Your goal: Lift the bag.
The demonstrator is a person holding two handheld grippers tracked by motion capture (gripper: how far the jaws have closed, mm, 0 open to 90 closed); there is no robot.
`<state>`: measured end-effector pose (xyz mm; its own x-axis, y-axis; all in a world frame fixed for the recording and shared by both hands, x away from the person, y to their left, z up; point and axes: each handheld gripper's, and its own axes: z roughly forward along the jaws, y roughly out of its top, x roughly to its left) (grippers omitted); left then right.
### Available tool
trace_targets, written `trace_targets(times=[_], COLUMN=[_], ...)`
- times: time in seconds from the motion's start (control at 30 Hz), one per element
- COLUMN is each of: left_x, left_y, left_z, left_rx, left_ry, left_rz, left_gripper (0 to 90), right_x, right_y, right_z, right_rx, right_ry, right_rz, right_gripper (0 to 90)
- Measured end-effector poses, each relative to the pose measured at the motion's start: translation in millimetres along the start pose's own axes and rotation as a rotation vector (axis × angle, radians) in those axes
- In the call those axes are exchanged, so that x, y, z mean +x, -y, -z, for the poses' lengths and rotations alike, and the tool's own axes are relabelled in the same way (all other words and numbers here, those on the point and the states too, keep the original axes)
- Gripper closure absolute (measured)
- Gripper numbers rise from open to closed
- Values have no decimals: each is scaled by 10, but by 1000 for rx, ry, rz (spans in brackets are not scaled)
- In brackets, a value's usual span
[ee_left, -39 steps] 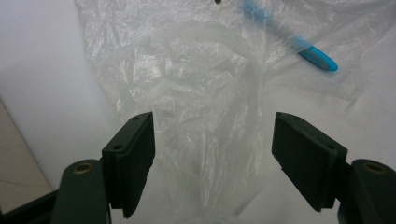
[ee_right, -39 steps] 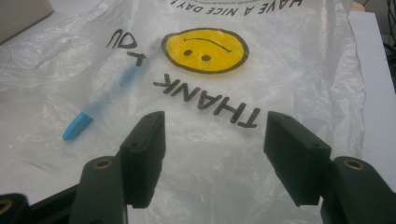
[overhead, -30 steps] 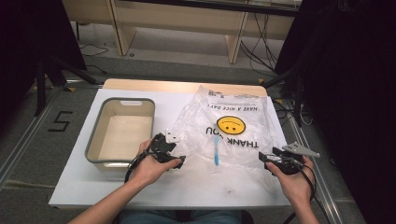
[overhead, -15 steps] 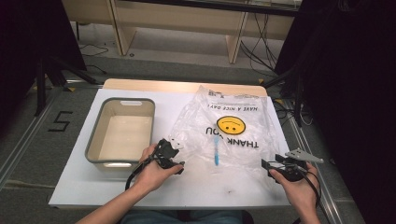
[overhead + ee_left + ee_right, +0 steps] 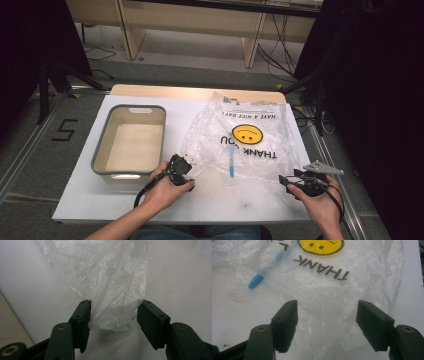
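The plastic bag (image 5: 240, 137) is lying crumpled at the centre of the high view on the white table (image 5: 85, 200), and my left gripper (image 5: 113, 315) is just closing its jaws around its corner, not yet pinching, so a grip seems near. My right gripper (image 5: 327, 318) is waiting wide open at the bag's lower right edge, holding nothing.

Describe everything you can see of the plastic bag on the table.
The plastic bag is thin, clear, crinkled film lying flat on the white table, printed with a yellow smiley and black THANK YOU lettering. A blue stick-like item lies inside. One corner sits between the left hand-held gripper jaws, which have just been closing.
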<state>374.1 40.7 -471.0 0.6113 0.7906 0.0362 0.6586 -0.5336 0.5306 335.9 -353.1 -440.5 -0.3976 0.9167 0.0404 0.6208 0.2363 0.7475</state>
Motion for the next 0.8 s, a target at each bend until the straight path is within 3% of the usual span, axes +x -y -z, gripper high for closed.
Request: trace_targets(times=[0.2,0.37,0.63,0.8], left_x=[21,-3,-15,-26], left_y=[5,-2,3,9], left_z=[-30,-28,-30,-31], left_rx=[7,12,7,0], left_ry=[45,64,81,89], left_rz=[10,-11,-30,-54], left_gripper=[575,666,765,819], right_x=[10,47,49,6], right_y=[31,77,232,276], right_z=[80,136,6,-72], right_rx=[43,86,203,248], right_ry=[-12,-44,-46,-45], right_rz=[-12,22,79,88], right_gripper=[342,329,363,460])
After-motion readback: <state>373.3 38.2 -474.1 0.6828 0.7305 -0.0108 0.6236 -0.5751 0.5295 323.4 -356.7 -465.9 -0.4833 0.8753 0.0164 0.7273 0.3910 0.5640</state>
